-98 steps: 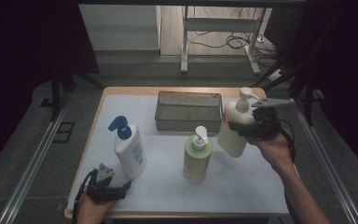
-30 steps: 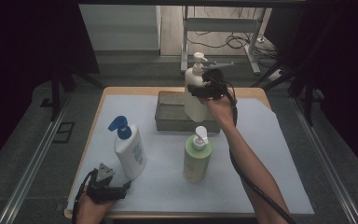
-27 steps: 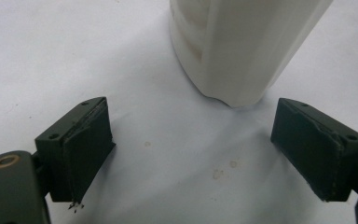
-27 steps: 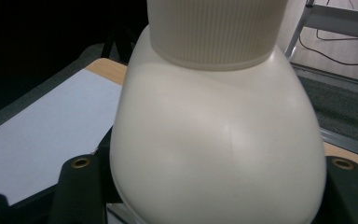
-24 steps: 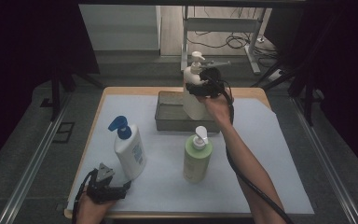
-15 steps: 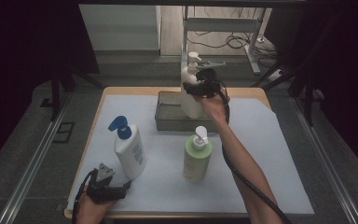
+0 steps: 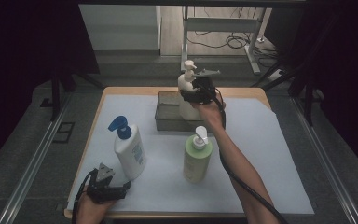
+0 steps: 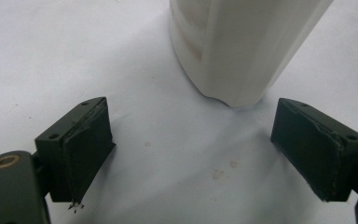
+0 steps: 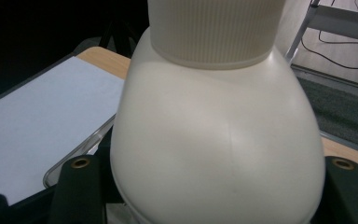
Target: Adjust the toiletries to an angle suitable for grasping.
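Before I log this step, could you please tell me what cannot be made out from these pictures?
- High view: the cream bottle's base, hidden by the wire basket's wall and the right claw, so whether it rests inside is unclear.
- Right claw view: the bottle's pump top, cut off by the upper edge.
- Left claw view: the white bottle's upper part, cut off by the top edge.
- High view: the label print on the blue-capped bottle, too small to read.

The cream pump bottle [image 9: 214,140] looks like smooth, faintly glossy plastic with a ribbed collar; the basket [image 7: 168,122] is dark wire mesh.
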`<state>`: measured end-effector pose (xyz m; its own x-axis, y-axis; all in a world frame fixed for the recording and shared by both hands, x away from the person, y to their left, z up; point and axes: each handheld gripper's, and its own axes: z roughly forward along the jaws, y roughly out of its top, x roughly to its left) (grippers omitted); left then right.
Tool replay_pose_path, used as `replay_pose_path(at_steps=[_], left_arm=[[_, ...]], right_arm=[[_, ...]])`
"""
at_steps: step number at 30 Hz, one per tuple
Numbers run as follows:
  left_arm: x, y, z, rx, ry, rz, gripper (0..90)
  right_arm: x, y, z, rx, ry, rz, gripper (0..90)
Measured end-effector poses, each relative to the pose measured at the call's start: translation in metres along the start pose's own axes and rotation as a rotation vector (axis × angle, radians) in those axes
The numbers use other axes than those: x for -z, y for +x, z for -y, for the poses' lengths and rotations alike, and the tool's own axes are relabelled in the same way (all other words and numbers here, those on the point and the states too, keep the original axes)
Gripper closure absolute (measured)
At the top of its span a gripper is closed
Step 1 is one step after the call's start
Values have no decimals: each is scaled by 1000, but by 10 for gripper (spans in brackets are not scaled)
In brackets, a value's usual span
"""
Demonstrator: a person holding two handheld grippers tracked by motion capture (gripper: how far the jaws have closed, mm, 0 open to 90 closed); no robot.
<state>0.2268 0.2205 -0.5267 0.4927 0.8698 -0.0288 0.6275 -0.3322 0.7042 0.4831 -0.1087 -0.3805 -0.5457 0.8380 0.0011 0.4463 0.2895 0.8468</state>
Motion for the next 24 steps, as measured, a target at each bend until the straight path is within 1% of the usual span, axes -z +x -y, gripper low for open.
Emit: replay_pose_path(at_steps=[6,10,13,21,24], left_arm=[[0,0,0,1,0,0,119],[0,0,0,1,-1,0,119],[0,0,0,1,0,0,119],[0,0,0,1,0,0,119],[0,0,0,1,0,0,119]], right_arm=[[-2,2,9,8,16,-1,365],[-3,1,13,7,30,-6,364],[-4,2,17,-2,41,-8,364],[-8,3,26,1,74,-13,364],[-9,3,29,-3,74,-14,364]])
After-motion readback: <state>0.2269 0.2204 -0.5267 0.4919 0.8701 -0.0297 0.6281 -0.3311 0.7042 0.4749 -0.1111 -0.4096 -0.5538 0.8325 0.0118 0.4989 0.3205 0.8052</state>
